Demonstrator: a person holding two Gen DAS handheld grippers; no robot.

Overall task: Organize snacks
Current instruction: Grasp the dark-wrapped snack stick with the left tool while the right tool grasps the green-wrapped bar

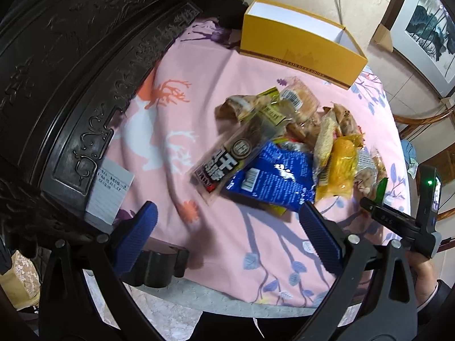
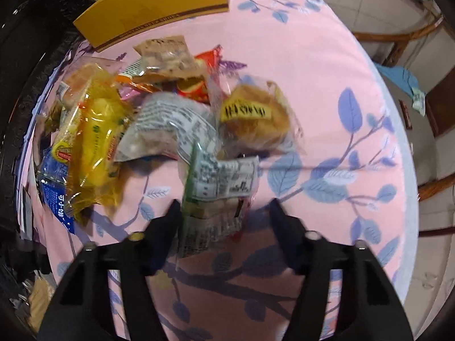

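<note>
— The snack packets [image 1: 273, 153]?
— Glossy, crinkled plastic film.
— And beneath?
— Matt printed cloth [image 2: 327, 91]; a smooth yellow cardboard box [image 1: 298, 48]; dark carved wood [image 1: 71, 71] with a dull sheen.

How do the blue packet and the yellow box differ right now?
The blue packet is soft, crinkled and lies flat in the snack pile; the yellow box is rigid, open-topped and stands apart behind it. The box is far bigger. Both rest on the pink cloth.

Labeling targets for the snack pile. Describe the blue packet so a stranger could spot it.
On the pink floral tablecloth, in front of the open yellow cardboard box, lies a pile of wrapped snacks. The glossy blue foil packet sits at its near edge, beside a clear brown-labelled packet; it is the only blue wrapper, with a white barcode.
</note>
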